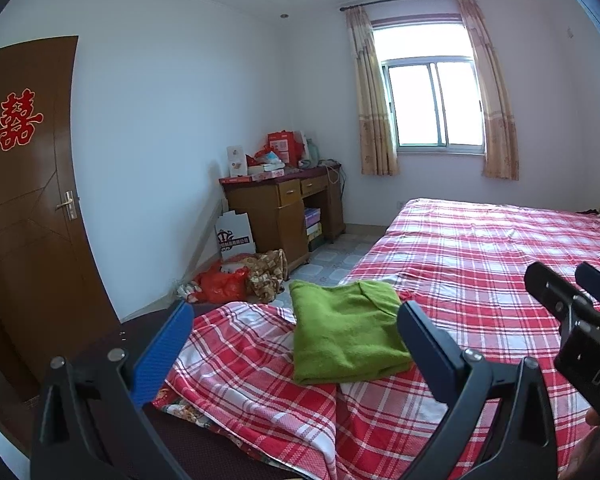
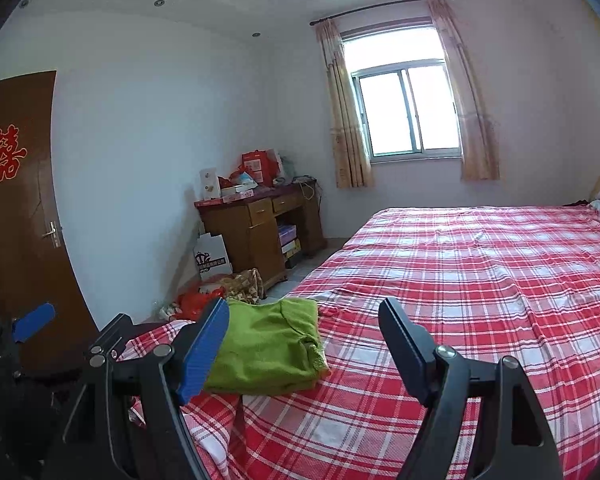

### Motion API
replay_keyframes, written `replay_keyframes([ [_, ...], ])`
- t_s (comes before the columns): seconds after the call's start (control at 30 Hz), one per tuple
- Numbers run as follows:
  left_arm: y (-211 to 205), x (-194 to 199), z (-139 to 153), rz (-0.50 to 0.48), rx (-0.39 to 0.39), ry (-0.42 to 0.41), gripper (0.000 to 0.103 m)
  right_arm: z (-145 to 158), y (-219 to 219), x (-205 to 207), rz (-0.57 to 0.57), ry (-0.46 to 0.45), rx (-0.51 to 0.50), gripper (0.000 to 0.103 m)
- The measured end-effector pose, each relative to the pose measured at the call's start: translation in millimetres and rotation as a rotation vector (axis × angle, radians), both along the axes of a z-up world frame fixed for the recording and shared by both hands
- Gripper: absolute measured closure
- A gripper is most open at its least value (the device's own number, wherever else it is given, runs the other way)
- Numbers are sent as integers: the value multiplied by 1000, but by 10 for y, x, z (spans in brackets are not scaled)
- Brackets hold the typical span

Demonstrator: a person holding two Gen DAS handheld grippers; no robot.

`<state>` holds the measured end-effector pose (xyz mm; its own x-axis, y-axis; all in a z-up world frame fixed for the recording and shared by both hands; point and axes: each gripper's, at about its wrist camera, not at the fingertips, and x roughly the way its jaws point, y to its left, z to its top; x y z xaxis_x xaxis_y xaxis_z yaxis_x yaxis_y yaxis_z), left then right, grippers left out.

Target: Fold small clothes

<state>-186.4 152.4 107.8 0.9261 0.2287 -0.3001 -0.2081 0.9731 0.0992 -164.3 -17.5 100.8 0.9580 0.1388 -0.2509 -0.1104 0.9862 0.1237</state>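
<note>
Both my left gripper [image 1: 296,344] and right gripper [image 2: 304,348] gape, released, empty, above folded green garment [image 1: 346,336] on plaid bedsheet [image 1: 480,248].

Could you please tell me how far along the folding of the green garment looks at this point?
The green garment already lies folded into a compact stack on the plaid bedsheet. Nothing is in hand: the left gripper and right gripper are both open and empty. No other unfolded clothes are visible.
</note>
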Motion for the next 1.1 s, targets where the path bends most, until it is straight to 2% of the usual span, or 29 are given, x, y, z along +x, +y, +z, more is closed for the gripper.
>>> replay_keyframes([
  [1.1, -67, 110, -90, 7, 18, 60, 0, -84, -79, 27, -23, 22, 8, 25],
])
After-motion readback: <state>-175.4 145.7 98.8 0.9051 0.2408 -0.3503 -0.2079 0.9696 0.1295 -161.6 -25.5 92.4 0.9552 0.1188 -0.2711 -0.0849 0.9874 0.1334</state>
